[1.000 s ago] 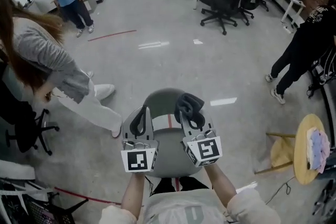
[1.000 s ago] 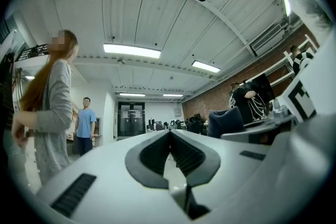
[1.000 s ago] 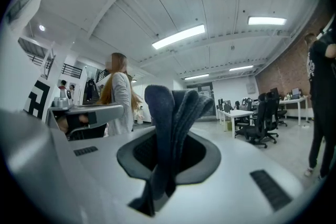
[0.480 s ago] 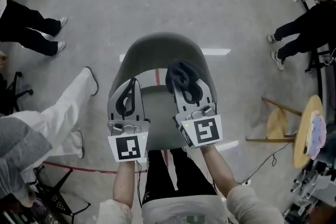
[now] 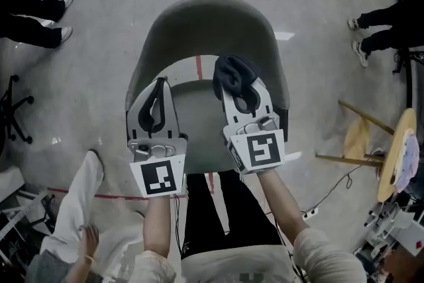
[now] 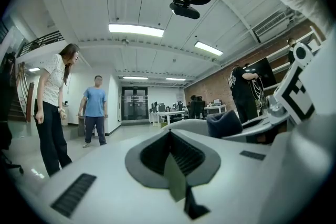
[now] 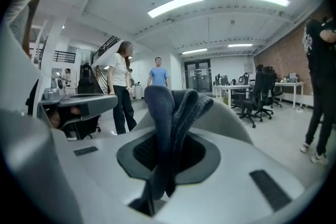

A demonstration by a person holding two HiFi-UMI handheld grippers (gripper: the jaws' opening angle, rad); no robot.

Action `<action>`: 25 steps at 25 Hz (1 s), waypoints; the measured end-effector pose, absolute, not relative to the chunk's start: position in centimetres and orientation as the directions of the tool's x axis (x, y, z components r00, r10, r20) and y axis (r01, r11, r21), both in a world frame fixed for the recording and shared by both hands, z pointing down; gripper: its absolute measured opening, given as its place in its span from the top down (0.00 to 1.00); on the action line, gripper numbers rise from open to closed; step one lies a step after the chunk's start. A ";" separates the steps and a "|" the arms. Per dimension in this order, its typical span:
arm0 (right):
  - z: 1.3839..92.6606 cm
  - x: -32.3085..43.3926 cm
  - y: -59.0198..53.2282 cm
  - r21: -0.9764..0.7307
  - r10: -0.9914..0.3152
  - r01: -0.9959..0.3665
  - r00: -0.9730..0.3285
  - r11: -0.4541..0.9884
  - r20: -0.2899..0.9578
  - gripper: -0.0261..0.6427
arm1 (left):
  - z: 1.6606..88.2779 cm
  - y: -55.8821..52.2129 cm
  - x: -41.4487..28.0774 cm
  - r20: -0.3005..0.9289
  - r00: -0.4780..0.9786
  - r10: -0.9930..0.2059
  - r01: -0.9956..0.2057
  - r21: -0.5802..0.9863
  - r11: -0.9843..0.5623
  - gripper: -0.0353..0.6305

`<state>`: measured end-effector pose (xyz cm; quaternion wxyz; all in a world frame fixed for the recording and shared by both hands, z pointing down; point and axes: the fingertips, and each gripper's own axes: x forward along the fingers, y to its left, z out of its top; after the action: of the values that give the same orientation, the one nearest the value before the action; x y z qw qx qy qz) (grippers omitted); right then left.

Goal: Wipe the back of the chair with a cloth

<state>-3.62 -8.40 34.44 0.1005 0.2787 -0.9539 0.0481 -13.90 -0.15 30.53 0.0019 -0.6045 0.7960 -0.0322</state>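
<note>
A grey chair with a curved back stands right below me, its seat under both grippers. My right gripper is shut on a dark blue cloth, which bunches out past the jaw tips just inside the right part of the back. In the right gripper view the cloth stands up between the jaws of the right gripper, with the chair back behind it. My left gripper hovers over the seat's left side, jaws together and holding nothing; the left gripper view shows the left gripper the same way.
People stand around: dark legs at upper left, another at the right edge, white trousers at lower left. A round wooden stool stands at the right, with a cable on the floor. An office chair base is at the left.
The view has tipped down, so the chair now lies close under both grippers. The cloth has neared the chair back. The person in white trousers has shifted to lower left.
</note>
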 end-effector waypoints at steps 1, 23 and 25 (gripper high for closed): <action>35.1 -3.4 -8.2 -0.041 -0.519 -0.541 -0.823 0.840 0.231 0.87 | 30.8 -0.2 -13.7 0.037 -0.268 -0.963 -0.963 -0.046 0.266 0.93; 34.4 -8.1 -8.6 -0.067 -0.482 -0.497 -0.861 0.865 0.164 0.87 | 32.3 -0.1 -14.0 0.043 -0.272 -0.961 -0.962 -0.037 0.270 0.93; 33.4 -10.1 -8.6 -0.084 -0.457 -0.470 -0.879 0.879 0.138 0.87 | 32.4 0.2 -14.2 0.045 -0.282 -0.958 -0.959 -0.035 0.281 0.93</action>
<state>-10.09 -8.62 33.40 0.0573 0.2395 -0.9675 0.0573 -14.22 0.20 32.36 -0.0075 -0.5992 0.8001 -0.0273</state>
